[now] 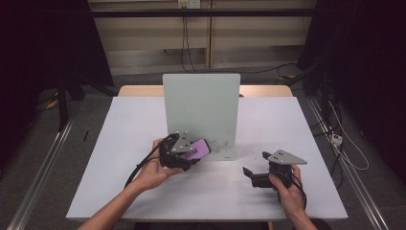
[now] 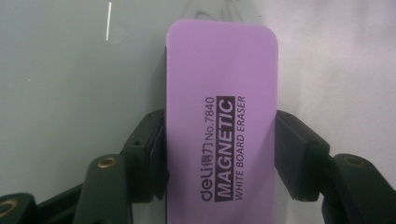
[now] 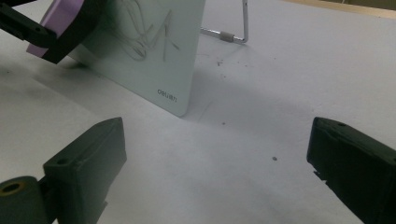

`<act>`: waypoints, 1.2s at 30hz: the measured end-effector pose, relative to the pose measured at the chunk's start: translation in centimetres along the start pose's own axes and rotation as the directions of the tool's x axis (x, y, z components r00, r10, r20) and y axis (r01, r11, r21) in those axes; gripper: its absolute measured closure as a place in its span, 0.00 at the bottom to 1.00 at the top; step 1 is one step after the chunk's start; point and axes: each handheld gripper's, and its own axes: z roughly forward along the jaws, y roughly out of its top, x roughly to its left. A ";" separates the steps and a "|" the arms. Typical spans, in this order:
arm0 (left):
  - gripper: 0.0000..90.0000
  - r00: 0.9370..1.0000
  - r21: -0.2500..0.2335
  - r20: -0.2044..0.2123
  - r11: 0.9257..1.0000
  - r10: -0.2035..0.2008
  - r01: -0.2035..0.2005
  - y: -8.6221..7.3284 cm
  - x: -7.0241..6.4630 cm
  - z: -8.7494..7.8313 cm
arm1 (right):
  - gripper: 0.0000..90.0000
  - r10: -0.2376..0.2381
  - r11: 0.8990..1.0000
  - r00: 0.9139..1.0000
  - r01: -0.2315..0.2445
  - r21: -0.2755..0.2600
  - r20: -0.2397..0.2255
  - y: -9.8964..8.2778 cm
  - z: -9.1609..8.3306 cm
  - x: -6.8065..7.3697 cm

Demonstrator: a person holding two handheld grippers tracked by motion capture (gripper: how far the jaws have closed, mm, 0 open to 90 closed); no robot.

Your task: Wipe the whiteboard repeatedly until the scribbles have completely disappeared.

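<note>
Eraser [image 2: 219, 116] reads "deli MAGNETIC" (No.7840); board [image 3: 154, 56] "deli".

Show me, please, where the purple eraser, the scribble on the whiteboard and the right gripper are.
purple eraser [image 2: 219, 84]: left gripper view, on its flat printed face.
scribble [image 3: 147, 35]: right gripper view, on the pen lines.
right gripper [image 1: 254, 168]: high view, between its jaw tips.

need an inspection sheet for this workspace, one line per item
surface: white table, small dark specks near the board
job's things: purple eraser; upright whiteboard with scribble at its lower corner
clutter: nothing seen
grippers: left gripper shut on the eraser beside the scribble; right gripper open, resting on the table
cables: black cable trailing from the left gripper
surroundings: wall cables, dark floor
</note>
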 end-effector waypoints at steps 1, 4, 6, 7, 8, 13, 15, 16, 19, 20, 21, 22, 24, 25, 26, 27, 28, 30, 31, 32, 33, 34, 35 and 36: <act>0.45 1.000 0.003 0.004 1.000 0.005 -0.005 0.1 -0.1 0.2 | 0.05 0.001 1.000 1.000 -0.001 0.001 -0.001 0.0 0.0 0.0; 0.45 1.000 0.009 0.017 1.000 0.010 -0.010 0.3 -0.3 0.7 | 0.05 -0.006 1.000 1.000 0.006 0.003 -0.002 0.0 0.0 0.1; 0.45 1.000 0.016 0.024 1.000 0.016 -0.016 0.3 -0.5 1.0 | 0.05 -0.004 1.000 1.000 0.004 0.003 -0.002 0.0 0.0 0.1; 0.45 0.999 0.020 0.028 1.000 0.016 -0.016 0.2 -0.6 1.1 | 0.05 -0.001 1.000 1.000 0.001 0.001 -0.002 0.0 0.0 0.1; 0.45 0.999 0.025 0.033 0.999 0.020 -0.021 0.2 -0.7 1.3 | 0.05 -0.002 1.000 1.000 0.002 0.000 -0.002 0.0 0.0 0.1; 0.45 1.000 0.014 0.024 1.000 0.010 -0.010 0.2 -0.3 0.7 | 0.05 -0.002 1.000 1.000 0.002 0.000 -0.001 0.0 -0.1 0.0; 0.45 1.000 -0.003 0.014 1.000 -0.001 0.001 0.2 0.1 0.1 | 0.05 -0.002 1.000 1.000 0.002 0.000 -0.001 0.0 -0.2 0.0; 0.45 1.000 -0.015 0.009 1.000 -0.010 0.010 0.1 0.4 -0.3 | 0.05 -0.002 1.000 1.000 0.002 -0.002 -0.001 0.0 -0.1 -0.1; 0.45 0.999 -0.049 -0.022 0.998 -0.030 0.029 0.1 1.3 -1.7 | 0.05 -0.001 1.000 1.000 0.001 0.001 -0.002 0.0 -0.1 0.0; 0.45 0.999 -0.058 -0.035 0.998 -0.037 0.035 0.2 1.6 -2.2 | 0.05 -0.001 1.000 1.000 0.001 0.000 -0.002 0.0 -0.1 0.0; 0.45 0.998 -0.070 -0.047 0.997 -0.045 0.042 0.2 1.9 -2.7 | 0.05 -0.001 1.000 1.000 0.001 0.001 -0.003 0.0 -0.1 0.0; 0.45 0.997 -0.084 -0.054 0.995 -0.054 0.049 0.2 2.2 -3.1 | 0.05 -0.002 1.000 1.000 0.002 0.001 -0.003 0.0 -0.1 0.0; 0.45 0.995 -0.104 -0.070 0.993 -0.070 0.063 0.1 2.7 -3.9 | 0.05 -0.004 1.000 1.000 0.004 0.002 -0.004 0.0 0.0 0.1; 0.45 0.994 -0.104 -0.076 0.992 -0.075 0.067 0.1 2.8 -4.1 | 0.05 -0.003 1.000 1.000 0.003 0.003 -0.004 0.0 0.0 0.1; 0.45 0.994 -0.112 -0.076 0.991 -0.078 0.069 0.0 2.8 -4.1 | 0.05 -0.004 1.000 1.000 0.004 0.003 -0.004 0.0 0.0 0.1; 0.45 0.994 -0.107 -0.079 0.992 -0.072 0.063 -0.1 2.7 -4.0 | 0.05 -0.004 1.000 1.000 0.004 0.002 -0.004 0.0 0.0 0.1; 0.45 0.994 -0.100 -0.086 0.994 -0.063 0.054 0.0 2.6 -4.0 | 0.05 -0.004 1.000 1.000 0.004 0.002 -0.003 0.0 0.0 0.0; 0.45 0.995 -0.086 -0.084 0.995 -0.052 0.044 0.0 2.4 -3.7 | 0.05 -0.003 1.000 1.000 0.003 0.002 -0.003 0.0 0.0 0.0; 0.45 0.995 -0.082 -0.081 0.996 -0.050 0.043 -0.1 2.3 -3.6 | 0.05 -0.002 1.000 1.000 0.002 0.003 -0.003 0.0 0.0 0.1; 0.45 0.996 -0.083 -0.073 0.996 -0.050 0.044 -0.1 2.2 -3.4 | 0.05 -0.003 1.000 1.000 0.003 0.003 -0.003 0.0 0.0 0.1; 0.45 0.997 -0.076 -0.068 0.996 -0.048 0.043 -0.2 2.1 -3.2 | 0.05 -0.003 1.000 1.000 0.003 0.002 -0.003 0.0 0.0 0.1; 0.45 0.997 -0.068 -0.063 0.997 -0.041 0.036 -0.2 1.9 -3.0 | 0.05 -0.002 1.000 1.000 0.002 0.003 -0.003 0.0 0.0 0.1; 0.45 0.998 -0.064 -0.058 0.997 -0.039 0.035 -0.2 1.8 -2.7 | 0.05 -0.002 1.000 1.000 0.002 0.002 -0.003 0.0 0.0 0.1; 0.45 0.998 -0.059 -0.052 0.998 -0.034 0.031 -0.2 1.6 -2.5 | 0.05 -0.002 1.000 1.000 0.002 0.002 -0.002 0.0 0.0 0.0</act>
